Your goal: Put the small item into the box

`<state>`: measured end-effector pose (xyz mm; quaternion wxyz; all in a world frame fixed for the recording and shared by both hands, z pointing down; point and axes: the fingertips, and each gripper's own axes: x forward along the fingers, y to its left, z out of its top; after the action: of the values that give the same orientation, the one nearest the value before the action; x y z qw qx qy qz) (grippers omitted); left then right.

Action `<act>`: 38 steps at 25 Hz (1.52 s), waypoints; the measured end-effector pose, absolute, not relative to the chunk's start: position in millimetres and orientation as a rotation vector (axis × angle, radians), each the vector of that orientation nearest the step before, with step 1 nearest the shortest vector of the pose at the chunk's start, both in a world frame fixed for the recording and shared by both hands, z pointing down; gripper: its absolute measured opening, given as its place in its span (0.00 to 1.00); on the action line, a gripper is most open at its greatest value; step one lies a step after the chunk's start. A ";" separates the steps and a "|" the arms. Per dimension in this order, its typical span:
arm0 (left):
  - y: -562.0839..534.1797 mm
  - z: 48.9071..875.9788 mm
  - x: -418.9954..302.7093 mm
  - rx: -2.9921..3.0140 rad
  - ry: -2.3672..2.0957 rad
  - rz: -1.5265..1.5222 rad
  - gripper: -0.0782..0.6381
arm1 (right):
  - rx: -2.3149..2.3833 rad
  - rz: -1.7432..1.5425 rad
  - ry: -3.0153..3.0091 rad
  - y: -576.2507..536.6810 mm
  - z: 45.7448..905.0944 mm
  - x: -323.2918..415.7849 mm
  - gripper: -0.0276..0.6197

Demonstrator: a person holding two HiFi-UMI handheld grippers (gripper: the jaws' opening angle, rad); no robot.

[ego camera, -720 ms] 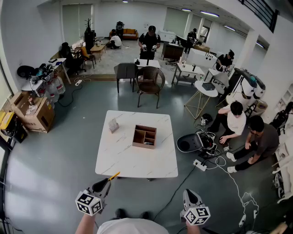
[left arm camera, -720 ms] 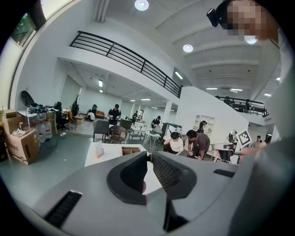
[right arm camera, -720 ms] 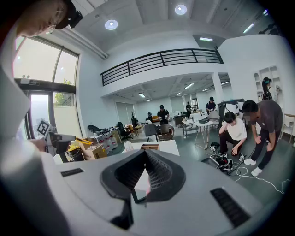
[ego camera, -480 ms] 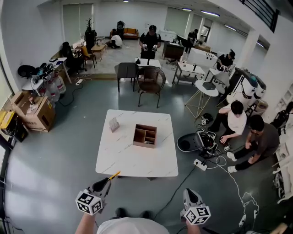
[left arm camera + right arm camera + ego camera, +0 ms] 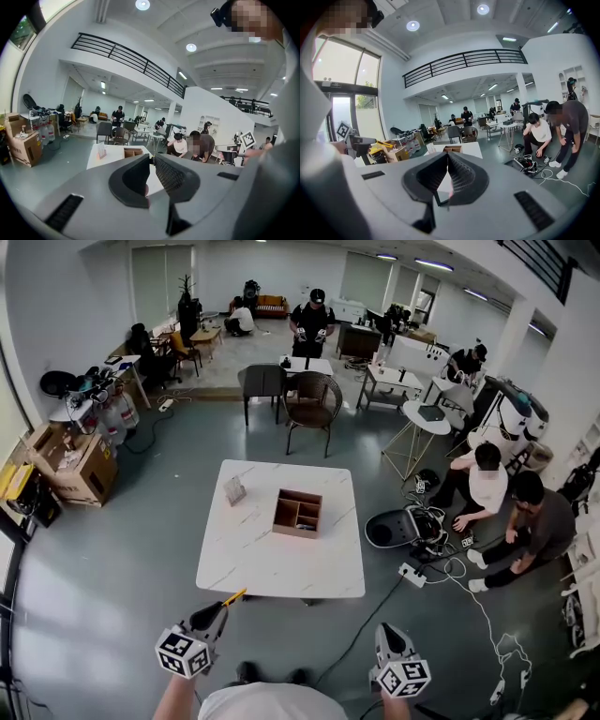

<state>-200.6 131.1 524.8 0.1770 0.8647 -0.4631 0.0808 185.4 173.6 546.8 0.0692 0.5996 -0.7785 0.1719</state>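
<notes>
A wooden box with compartments stands on the white marble table, right of its middle. The small item, a pale upright packet, stands on the table to the box's left. Both grippers hang low, short of the table's near edge. The left gripper has its jaw tips together, and a thin yellow strip shows at its tip. The right gripper is also shut, with nothing in it. The left gripper view shows the left gripper pointing towards the box and the item. The right gripper view shows the right gripper in front of the box.
Two chairs stand beyond the table. To its right, people sit on the floor beside a dark round device, cables and a power strip. A cardboard box sits by the left wall.
The head view has shifted slightly, so the room sits a little differently in frame. Both grippers hold their places and stay shut.
</notes>
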 end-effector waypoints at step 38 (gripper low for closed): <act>135.3 549.2 -135.3 2.326 -1.415 0.247 0.18 | 1.599 0.631 -2.429 142.1 587.9 225.7 0.08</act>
<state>-135.3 135.3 549.2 0.2024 0.8333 -0.5068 0.0886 225.7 142.1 587.9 0.0831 0.5355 -0.8135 0.2113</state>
